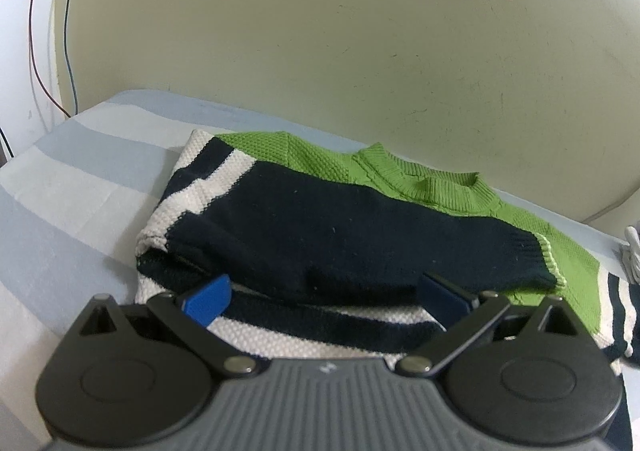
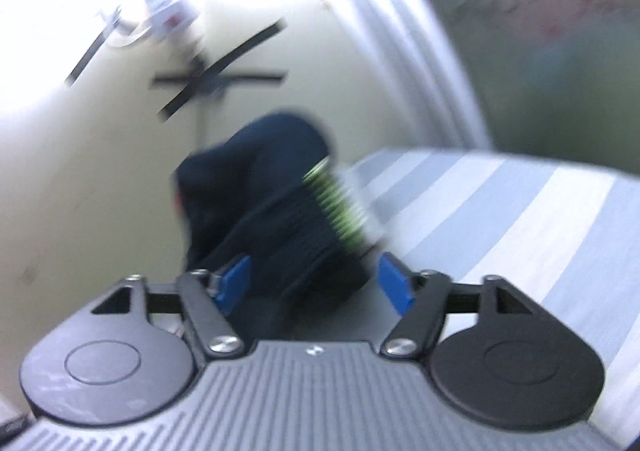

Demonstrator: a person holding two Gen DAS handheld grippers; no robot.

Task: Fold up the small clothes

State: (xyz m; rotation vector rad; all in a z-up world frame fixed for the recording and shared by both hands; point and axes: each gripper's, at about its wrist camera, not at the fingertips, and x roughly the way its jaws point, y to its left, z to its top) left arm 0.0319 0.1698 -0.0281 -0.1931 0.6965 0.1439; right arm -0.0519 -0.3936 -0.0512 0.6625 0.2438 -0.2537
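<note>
Wires hang at ten o'clock beside the striped sheet bearing the green-navy-white sweater; left gripper released, right gripper spread around its navy sleeve.

Sweater: chunky knit, rough pebbled weave, ribbed collar and cuff. Bedsheet: smooth matt woven cloth. Left gripper: matt black plastic, ribbed grey housing, shiny metal pivots, blue textured pads. Far wall: matt, scuffed paint.

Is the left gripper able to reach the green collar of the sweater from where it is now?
Probably yes: the left gripper is open at the near hem, and the green collar lies uncovered beyond the navy sleeve.
</note>
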